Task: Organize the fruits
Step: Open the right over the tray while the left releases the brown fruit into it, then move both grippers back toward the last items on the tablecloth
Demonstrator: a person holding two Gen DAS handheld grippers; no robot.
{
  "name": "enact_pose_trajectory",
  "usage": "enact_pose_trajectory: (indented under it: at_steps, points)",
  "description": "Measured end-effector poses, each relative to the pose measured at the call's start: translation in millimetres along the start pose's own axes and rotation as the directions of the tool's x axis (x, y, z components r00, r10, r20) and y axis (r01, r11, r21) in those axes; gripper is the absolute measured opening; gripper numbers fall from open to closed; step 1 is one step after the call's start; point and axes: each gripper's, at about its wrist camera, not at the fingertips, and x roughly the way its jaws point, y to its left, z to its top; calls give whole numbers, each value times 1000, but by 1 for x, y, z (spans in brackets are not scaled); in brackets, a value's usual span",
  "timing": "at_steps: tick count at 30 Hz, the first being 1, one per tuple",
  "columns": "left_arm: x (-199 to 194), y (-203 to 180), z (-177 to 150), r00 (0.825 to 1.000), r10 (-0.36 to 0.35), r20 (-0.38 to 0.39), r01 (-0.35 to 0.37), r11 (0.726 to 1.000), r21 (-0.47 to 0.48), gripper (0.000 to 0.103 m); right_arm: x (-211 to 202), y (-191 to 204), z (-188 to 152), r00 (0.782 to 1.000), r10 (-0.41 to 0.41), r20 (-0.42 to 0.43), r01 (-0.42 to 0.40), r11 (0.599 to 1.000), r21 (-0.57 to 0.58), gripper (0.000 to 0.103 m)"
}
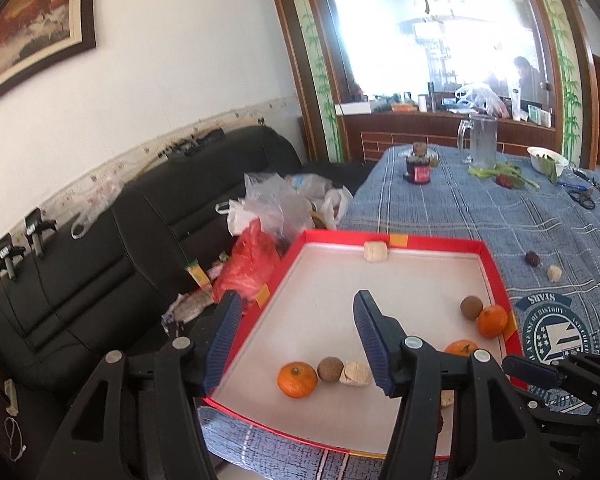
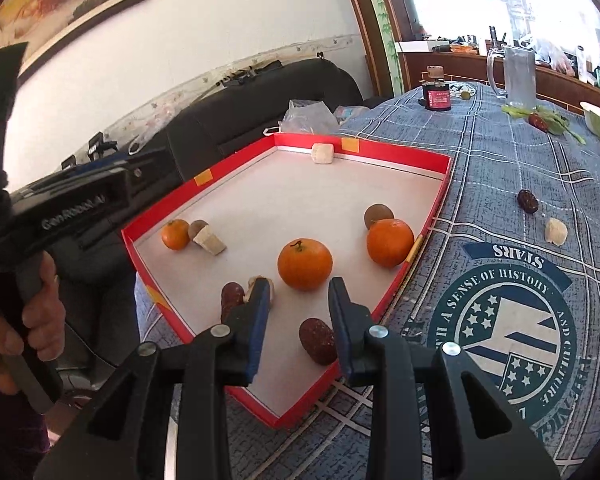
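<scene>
Red tray [image 2: 156,296] with mandarins [image 2: 305,264]

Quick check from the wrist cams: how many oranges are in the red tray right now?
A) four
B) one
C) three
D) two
C: the right wrist view shows three in the red tray: one orange by the left wall, one orange near the middle, and one orange by the right wall.

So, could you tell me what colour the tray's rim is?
Red, with a white floor; the tray shows best in the right wrist view.
</scene>
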Motion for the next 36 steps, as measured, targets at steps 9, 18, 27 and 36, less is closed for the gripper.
enact_pose_trajectory:
  at_steps: [9, 18, 27, 36]
  points:
    - [-18, 0, 9, 998, 44, 45, -44, 999, 6, 65, -6, -6, -1, 1000, 22, 20, -23, 1000, 18, 32]
    - [-33, -7, 12, 995, 60, 74, -62, 998, 26, 70, -12, -9, -2, 999, 31, 32, -32, 999, 31, 32]
    - [-48, -17, 16, 992, 68, 111, -74, 996, 48, 79, -20, -19, -4, 999, 33, 43, -36, 998, 59, 32]
    - [-30, -46, 5, 995, -96, -2, 96, 993, 70, 84, -50, -48, -10, 996, -46, 73, 39, 996, 83, 33]
